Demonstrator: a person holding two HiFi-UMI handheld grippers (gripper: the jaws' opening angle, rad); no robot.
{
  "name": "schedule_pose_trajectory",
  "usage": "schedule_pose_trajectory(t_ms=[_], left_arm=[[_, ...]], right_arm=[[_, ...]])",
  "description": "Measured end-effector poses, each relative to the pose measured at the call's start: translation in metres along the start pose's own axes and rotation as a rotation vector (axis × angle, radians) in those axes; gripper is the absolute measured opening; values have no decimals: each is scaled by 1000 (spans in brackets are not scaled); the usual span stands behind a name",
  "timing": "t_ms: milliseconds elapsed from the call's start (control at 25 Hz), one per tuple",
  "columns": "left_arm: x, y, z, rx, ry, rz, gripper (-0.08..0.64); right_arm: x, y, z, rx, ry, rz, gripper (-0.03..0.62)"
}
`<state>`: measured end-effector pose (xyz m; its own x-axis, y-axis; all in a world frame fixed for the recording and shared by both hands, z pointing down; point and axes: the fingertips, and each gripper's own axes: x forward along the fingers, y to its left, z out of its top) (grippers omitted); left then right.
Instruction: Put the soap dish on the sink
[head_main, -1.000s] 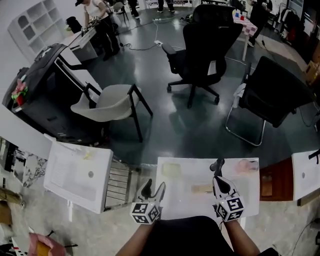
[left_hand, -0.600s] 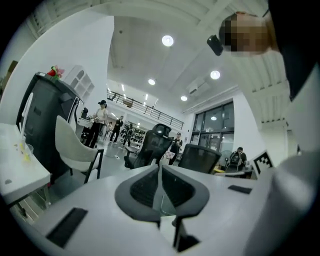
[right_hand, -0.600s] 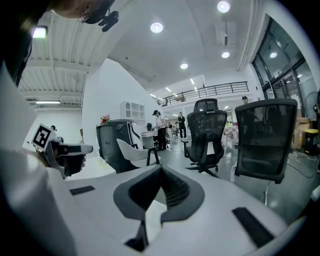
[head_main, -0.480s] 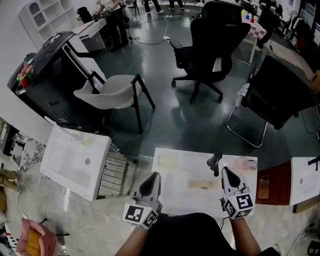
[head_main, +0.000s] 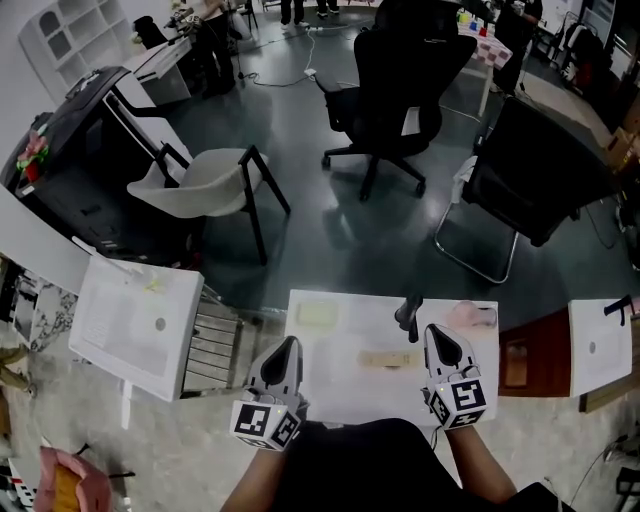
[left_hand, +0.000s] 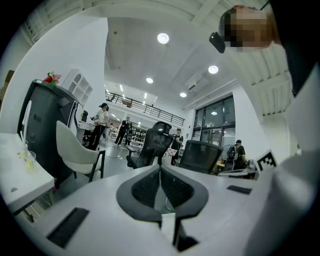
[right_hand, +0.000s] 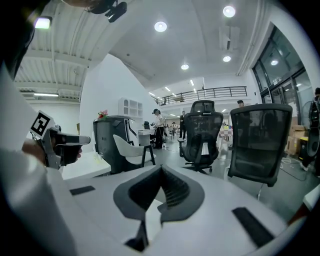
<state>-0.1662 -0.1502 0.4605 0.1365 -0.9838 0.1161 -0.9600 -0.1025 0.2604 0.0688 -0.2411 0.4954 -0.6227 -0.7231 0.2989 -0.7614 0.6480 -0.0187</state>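
Left claw (head_main: 288, 347) together, empty. Right claw (head_main: 440, 333) together, empty. Tan flat rectangular soap dish (head_main: 388, 358) lies on white rectangular desk (head_main: 345, 388) between them.

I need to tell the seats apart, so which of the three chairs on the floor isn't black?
The pale shell chair on black legs, at the left of the head view. The swivel chair and the sled-base chair are both black.
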Motion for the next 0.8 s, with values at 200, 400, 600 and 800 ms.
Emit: schedule_pose_trajectory(t_ms=[200,400,600,800], left_arm=[[3,-3,-2,-4,1,-5,14],[7,-9,-3,-10,-6,-13,14],[8,-9,-3,-11,-6,-2,14],[11,-8,-9,-16,5,6,14]], right_arm=[[-4,0,0,-24,-8,-5,-3],[-6,-10,-7,-10,17,-26,-3],[-8,-14,-5,-12,10,-26,-3],[-8,-17,-6,-6,5,-25,-3]])
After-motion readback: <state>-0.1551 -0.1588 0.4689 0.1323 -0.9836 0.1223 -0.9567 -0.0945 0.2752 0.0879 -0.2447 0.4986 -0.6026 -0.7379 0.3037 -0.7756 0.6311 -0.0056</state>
